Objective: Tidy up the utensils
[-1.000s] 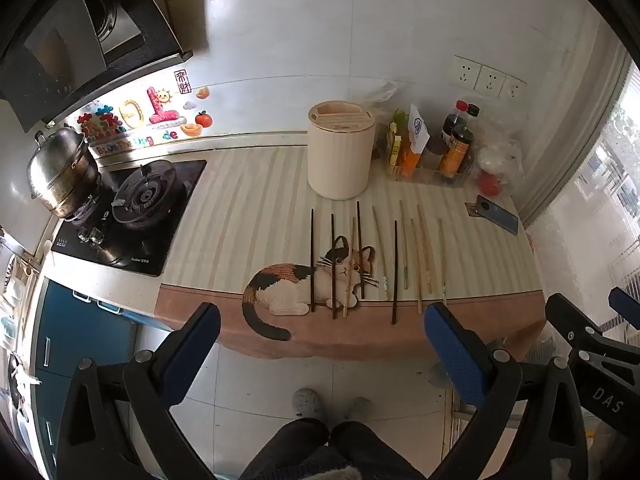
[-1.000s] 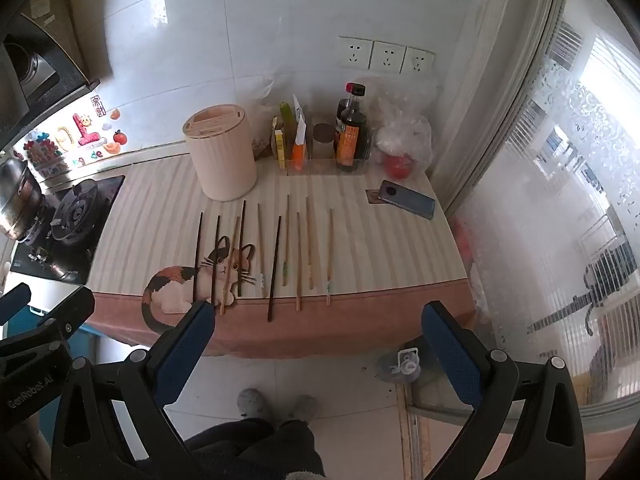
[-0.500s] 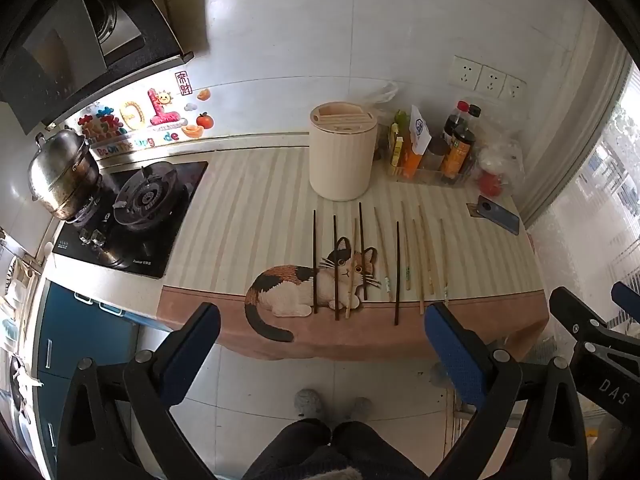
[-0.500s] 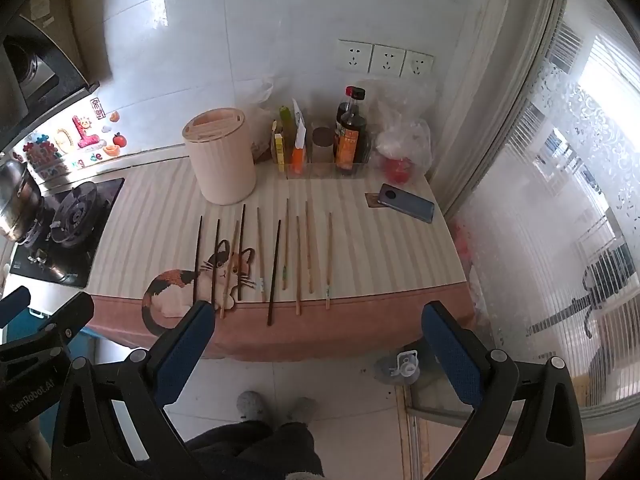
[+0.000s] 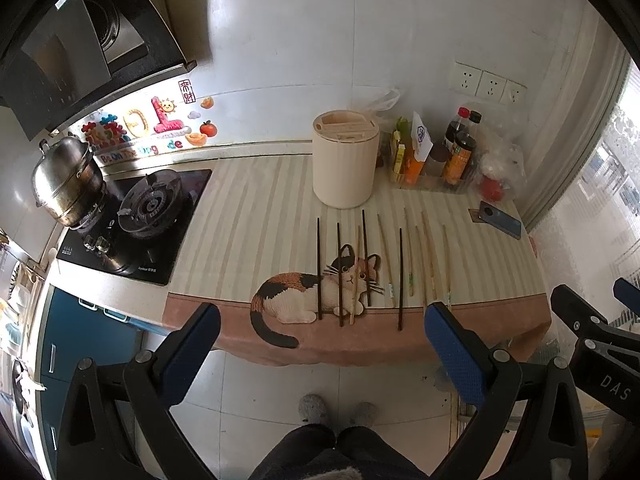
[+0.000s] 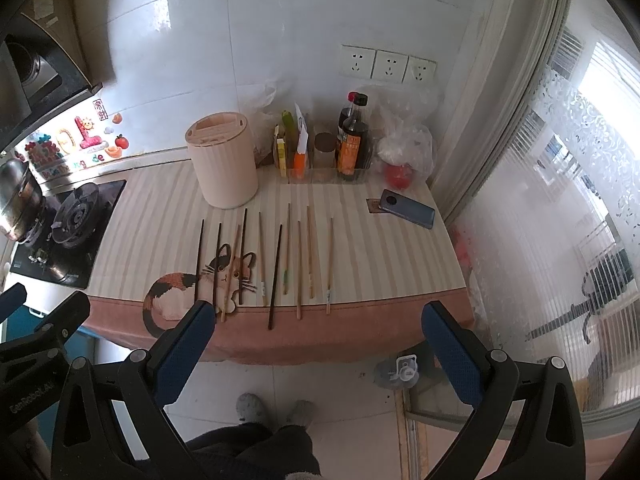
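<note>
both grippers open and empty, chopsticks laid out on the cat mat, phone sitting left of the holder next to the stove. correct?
Not quite: the phone lies to the right of the holder, near the window corner, far from the stove; the right wrist view shows it. The rest holds: left gripper and right gripper are open and empty, and the chopsticks lie on the cat mat.

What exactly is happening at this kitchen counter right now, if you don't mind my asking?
A person stands in front of the counter holding a two-finger gripper in each hand. Both the left gripper and the right gripper are open and hold nothing, short of the counter edge. A row of chopsticks, dark and light, lies loose on the cat-print mat. The cream utensil holder stands behind them. Nothing has been picked up yet.
</note>
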